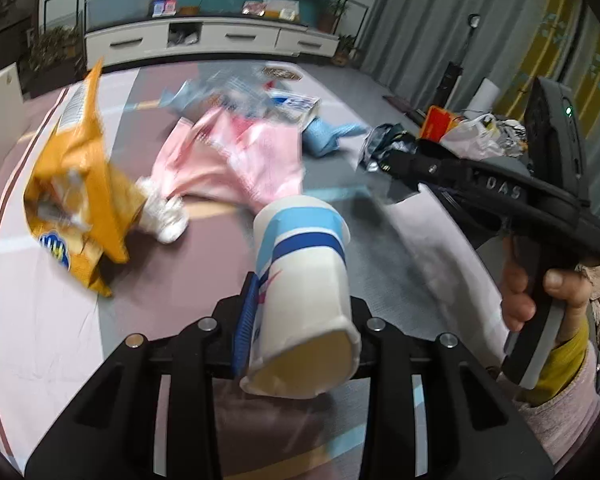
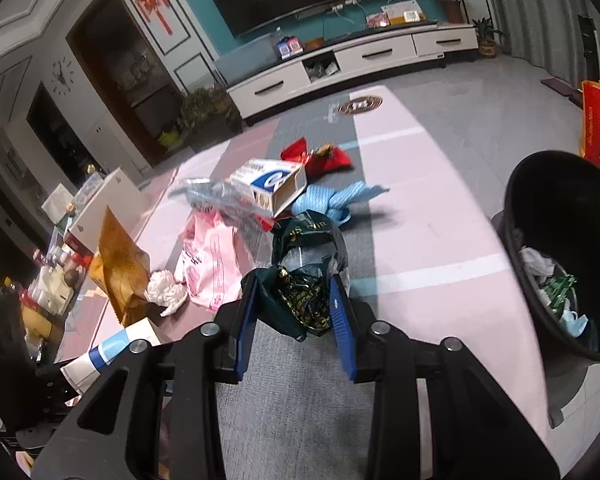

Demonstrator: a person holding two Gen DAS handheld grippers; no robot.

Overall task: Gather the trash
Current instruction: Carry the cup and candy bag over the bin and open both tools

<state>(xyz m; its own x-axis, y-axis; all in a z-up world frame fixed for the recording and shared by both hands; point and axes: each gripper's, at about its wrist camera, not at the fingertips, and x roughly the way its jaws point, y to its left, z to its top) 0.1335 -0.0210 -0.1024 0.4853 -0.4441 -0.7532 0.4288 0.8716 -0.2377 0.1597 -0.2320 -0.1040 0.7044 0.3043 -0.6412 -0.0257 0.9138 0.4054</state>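
1. A patterned floor mat (image 2: 440,240) fills both views, with bare stretches ahead and to the right of the right gripper (image 2: 296,316): open room for carrying.
2. A black trash bin (image 2: 540,216) stands to that gripper's right, just beside the mat's edge, already holding some litter. Its rim looks like the one edge to clear.
3. Ahead and left of the left gripper (image 1: 300,312) lie a soft pink plastic bag (image 1: 236,156) and an orange snack bag (image 1: 80,184).
4. An open cardboard box (image 2: 268,184) sits further ahead, beside a blue cloth (image 2: 340,200).
5. The left gripper is clamped on a paper cup (image 1: 304,280), lying sideways. It is probably light and easily crushed, so hold it gently near the mouth.
6. The right gripper's blue fingers (image 2: 342,320) pinch a dark green crinkled wrapper (image 2: 300,292): limp and slippery-looking, best gripped by its bunched middle.
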